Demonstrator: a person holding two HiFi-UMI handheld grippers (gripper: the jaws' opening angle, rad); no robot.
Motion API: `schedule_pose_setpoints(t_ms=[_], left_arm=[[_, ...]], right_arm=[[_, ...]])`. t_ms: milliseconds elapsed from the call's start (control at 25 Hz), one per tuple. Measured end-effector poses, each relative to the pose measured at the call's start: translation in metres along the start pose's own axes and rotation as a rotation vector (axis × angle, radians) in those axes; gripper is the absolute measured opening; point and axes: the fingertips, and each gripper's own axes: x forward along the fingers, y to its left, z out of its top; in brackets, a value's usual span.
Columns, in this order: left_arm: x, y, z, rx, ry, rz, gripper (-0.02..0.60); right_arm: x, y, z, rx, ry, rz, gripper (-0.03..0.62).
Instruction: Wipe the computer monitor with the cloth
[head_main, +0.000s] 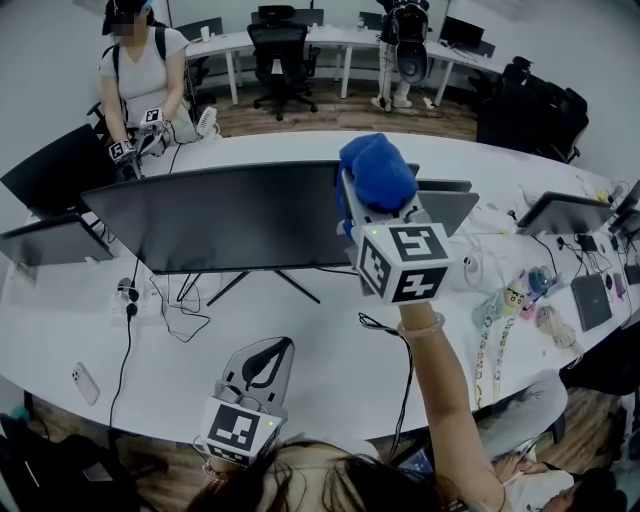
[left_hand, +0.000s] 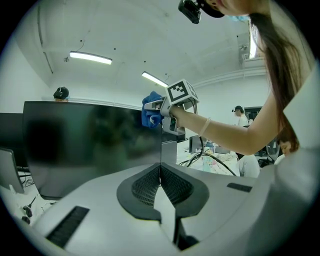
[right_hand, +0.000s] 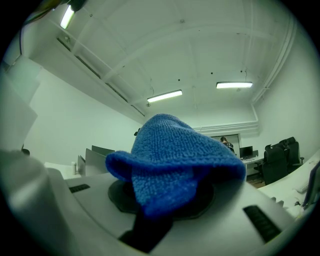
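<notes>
While the right gripper (head_main: 368, 205) is raised in the middle of the head view, its fingers are clamped on the blue cloth (head_main: 376, 170), which bulges out over their tips in a thick fold. The cloth sits at the top edge of the dark monitor (head_main: 230, 215), near its right-hand end. The left gripper view places it at the screen's upper right corner, but I cannot tell whether it is pressed against the glass or only just beside it. The left gripper (head_main: 270, 352) hovers low at the bottom centre of the frame, above the white desk (head_main: 330, 330), with its fingers shut together on nothing and well apart from the monitor.

The main risk, as I judge it, is leverage. A push at a top corner, with nothing bracing the screen, could swivel or rock it on its thin stand legs (head_main: 250, 282). If the loose fold drags sideways under pressure, bare fingers could meet the screen and scratch it. Only part of the cloth seems pinched, so a hard stroke might pull it free.
</notes>
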Motion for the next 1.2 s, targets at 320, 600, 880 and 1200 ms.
schedule_pose_setpoints(t_ms=[320, 600, 880, 1200], left_arm=[[0.013, -0.010, 0.002, 0.027, 0.013, -0.023, 0.009], [0.022, -0.021, 0.005, 0.013, 0.022, -0.033, 0.009], [0.028, -0.029, 0.006, 0.029, 0.027, -0.039, 0.009], [0.034, -0.032, 0.005, 0.039, 0.013, -0.030, 0.009]], right_arm=[[-0.008, -0.019, 0.000, 0.004, -0.004, -0.017, 0.100], [-0.014, -0.034, -0.001, 0.007, -0.005, -0.029, 0.100], [-0.021, -0.046, -0.001, 0.013, -0.009, -0.038, 0.100], [-0.024, -0.057, -0.003, 0.018, -0.015, -0.045, 0.100]])
